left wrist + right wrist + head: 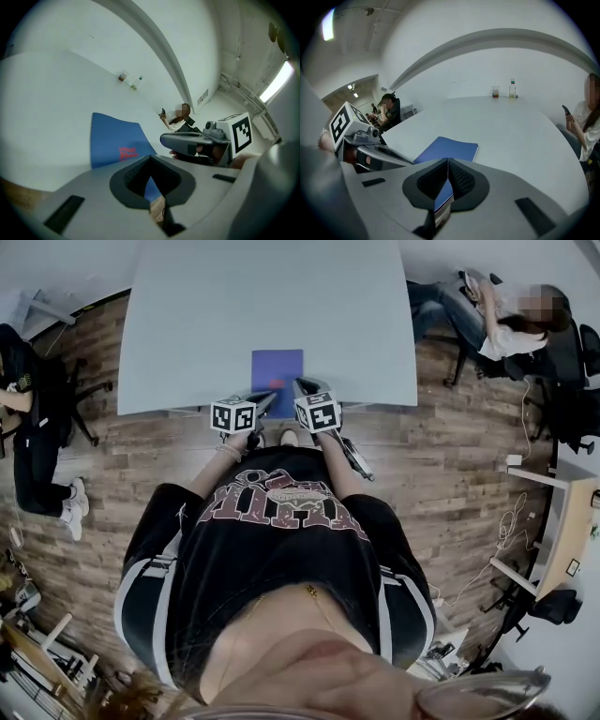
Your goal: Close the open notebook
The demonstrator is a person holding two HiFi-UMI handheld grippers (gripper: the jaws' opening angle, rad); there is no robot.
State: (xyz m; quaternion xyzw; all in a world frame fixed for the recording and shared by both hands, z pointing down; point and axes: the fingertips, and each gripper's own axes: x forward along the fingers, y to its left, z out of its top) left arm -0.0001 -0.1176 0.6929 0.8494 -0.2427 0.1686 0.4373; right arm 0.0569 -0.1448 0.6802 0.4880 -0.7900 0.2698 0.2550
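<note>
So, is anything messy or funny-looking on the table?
Nothing stands out. The blue notebook lies closed and flat near the front edge of the table, lined up straight with it.

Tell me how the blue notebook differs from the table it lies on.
The notebook is deep blue with red print on its cover, while the table is plain pale grey. The notebook is small and sits closed at the near edge, whereas the table is far larger and stretches well beyond it. Both are flat and level.

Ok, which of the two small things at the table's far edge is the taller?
The slim bottle, right of the shorter reddish cup in the right gripper view.
</note>
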